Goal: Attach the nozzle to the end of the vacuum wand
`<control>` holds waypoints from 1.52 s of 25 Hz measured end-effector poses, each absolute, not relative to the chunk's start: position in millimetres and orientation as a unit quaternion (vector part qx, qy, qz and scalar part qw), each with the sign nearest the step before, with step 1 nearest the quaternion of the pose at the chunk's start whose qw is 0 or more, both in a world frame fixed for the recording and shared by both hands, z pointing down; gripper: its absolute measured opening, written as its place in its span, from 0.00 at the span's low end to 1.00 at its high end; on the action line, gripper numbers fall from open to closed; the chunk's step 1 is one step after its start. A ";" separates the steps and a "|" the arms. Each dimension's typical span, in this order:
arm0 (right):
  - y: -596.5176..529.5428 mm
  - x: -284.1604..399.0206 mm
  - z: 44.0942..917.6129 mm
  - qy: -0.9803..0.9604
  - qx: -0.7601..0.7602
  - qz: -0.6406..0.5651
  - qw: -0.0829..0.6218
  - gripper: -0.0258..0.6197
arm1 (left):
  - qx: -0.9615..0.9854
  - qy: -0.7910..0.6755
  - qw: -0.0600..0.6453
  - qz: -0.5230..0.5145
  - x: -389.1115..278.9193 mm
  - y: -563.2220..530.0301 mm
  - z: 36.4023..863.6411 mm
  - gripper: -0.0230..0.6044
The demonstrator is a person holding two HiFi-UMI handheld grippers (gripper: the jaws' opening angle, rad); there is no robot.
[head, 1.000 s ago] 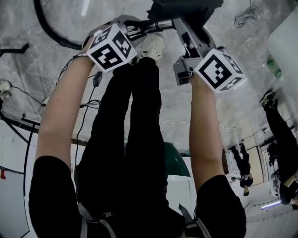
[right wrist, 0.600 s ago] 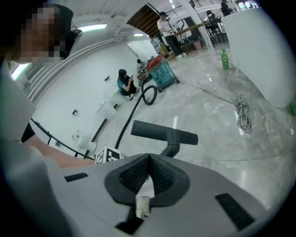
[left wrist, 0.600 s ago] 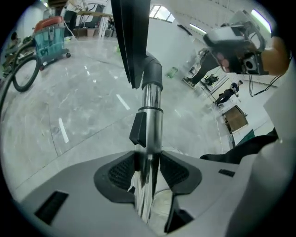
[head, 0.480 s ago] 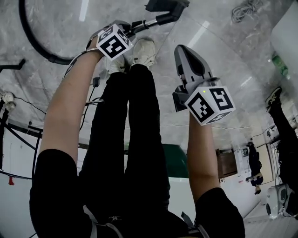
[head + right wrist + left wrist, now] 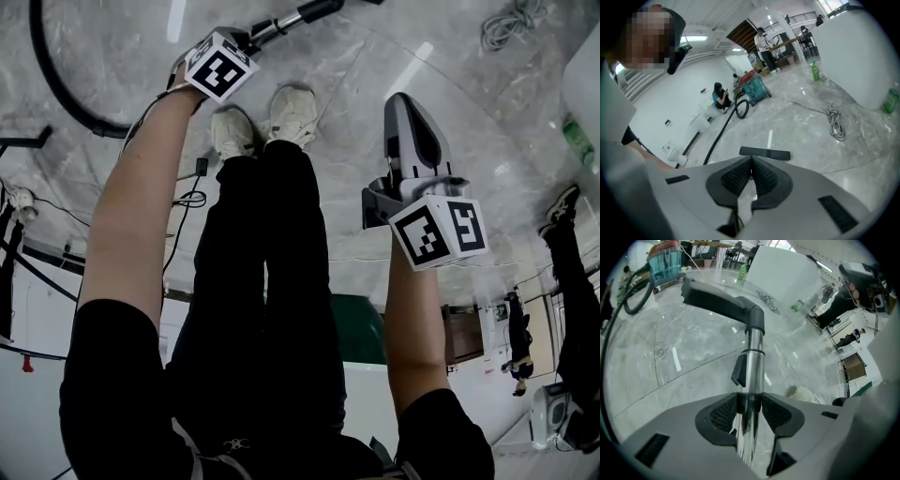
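Note:
My left gripper (image 5: 246, 39) is shut on the chrome vacuum wand (image 5: 279, 25), which runs up and to the right toward the floor. In the left gripper view the wand (image 5: 752, 366) passes between the pads (image 5: 723, 412) and ends in a black elbow joined to the black nozzle (image 5: 715, 301), which rests on the marble floor. My right gripper (image 5: 410, 101) hovers apart to the right, shut and empty. In the right gripper view its jaws (image 5: 751, 161) are pressed together, and a flat black bar (image 5: 765, 153), which looks like the nozzle, lies just beyond them.
A black hose (image 5: 52, 89) curves over the floor at the left, leading to a teal vacuum unit (image 5: 754, 88). A coiled cable (image 5: 511, 23) and a green bottle (image 5: 581, 142) lie at the right by a white block (image 5: 783, 273). The person's shoes (image 5: 295, 112) stand below the wand. People are in the background.
The right gripper has come off the nozzle, drawn back to the right and shut. The left gripper has sunk toward the floor with the wand, moving up in the head view.

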State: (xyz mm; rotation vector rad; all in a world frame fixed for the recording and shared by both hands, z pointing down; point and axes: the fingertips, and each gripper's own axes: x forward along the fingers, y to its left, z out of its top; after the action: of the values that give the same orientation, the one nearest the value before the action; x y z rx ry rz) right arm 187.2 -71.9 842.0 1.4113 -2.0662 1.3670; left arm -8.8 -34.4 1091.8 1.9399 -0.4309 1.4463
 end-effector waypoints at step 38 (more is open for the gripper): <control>-136.0 94.3 285.5 -0.768 0.584 0.263 0.012 0.06 | 0.799 -0.495 0.257 0.224 -39.8 -150.8 303.5 0.05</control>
State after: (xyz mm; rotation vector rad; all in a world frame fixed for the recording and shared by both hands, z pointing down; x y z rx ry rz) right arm 94.3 -136.0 285.5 1.8198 -2.3950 0.8183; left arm -39.8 -150.8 303.5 2.1677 -1.3435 0.6083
